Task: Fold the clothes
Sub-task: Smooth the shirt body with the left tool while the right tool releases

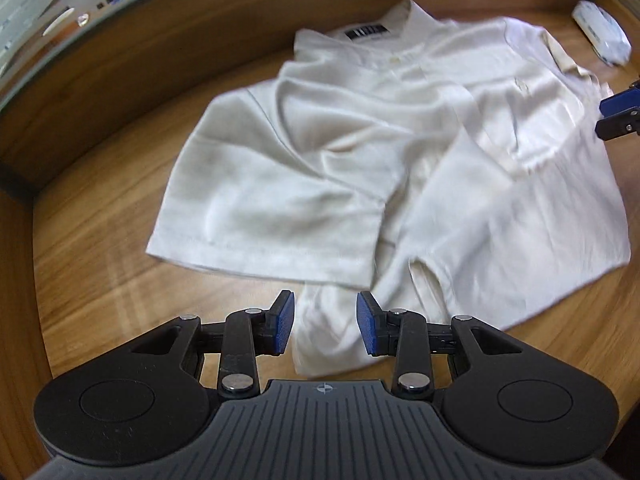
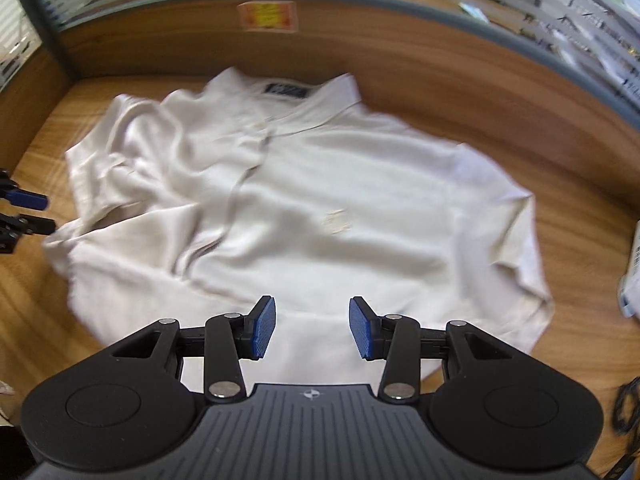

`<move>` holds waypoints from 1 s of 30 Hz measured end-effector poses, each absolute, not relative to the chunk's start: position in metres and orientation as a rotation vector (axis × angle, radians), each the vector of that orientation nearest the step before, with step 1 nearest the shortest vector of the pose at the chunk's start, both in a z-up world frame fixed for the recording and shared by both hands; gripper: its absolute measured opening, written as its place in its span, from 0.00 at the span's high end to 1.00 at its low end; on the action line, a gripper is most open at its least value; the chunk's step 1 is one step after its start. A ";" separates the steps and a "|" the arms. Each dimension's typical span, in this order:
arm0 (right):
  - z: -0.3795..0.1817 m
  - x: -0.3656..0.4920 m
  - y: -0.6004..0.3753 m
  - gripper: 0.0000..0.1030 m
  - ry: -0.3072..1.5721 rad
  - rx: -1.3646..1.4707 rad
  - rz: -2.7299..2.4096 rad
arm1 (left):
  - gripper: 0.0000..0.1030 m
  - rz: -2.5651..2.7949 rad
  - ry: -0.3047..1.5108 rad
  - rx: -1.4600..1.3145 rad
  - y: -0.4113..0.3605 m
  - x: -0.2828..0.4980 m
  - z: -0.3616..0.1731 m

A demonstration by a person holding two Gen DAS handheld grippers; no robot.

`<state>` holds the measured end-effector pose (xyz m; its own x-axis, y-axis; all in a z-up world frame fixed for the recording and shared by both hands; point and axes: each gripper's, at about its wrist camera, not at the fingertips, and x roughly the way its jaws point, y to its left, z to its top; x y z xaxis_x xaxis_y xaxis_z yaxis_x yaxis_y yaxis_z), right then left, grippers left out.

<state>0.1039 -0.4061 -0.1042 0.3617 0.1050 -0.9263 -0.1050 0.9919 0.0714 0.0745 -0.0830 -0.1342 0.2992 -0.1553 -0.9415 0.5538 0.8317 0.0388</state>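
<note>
Left wrist view: your left gripper [image 1: 326, 322] hovered with its jaws spread wide and nothing between the blue pads [image 1: 283, 322], right above the near hem of the white polo shirt [image 1: 360, 152]. The shirt lay rumpled on the wooden table [image 1: 100, 208], one sleeve folded over toward 9 o'clock, collar and dark label at 12 o'clock. Your right gripper [image 1: 618, 114] showed at 3 o'clock beside the shirt's edge. In the right wrist view that gripper [image 2: 312, 328] was equally wide and empty over the shirt [image 2: 340, 200]. A white packet [image 1: 602, 34] sat far off at 2 o'clock.
</note>
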 end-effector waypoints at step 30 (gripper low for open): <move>-0.140 0.120 -0.230 0.45 1.214 0.134 0.206 | 0.97 -0.753 1.072 0.490 -0.080 0.039 -0.160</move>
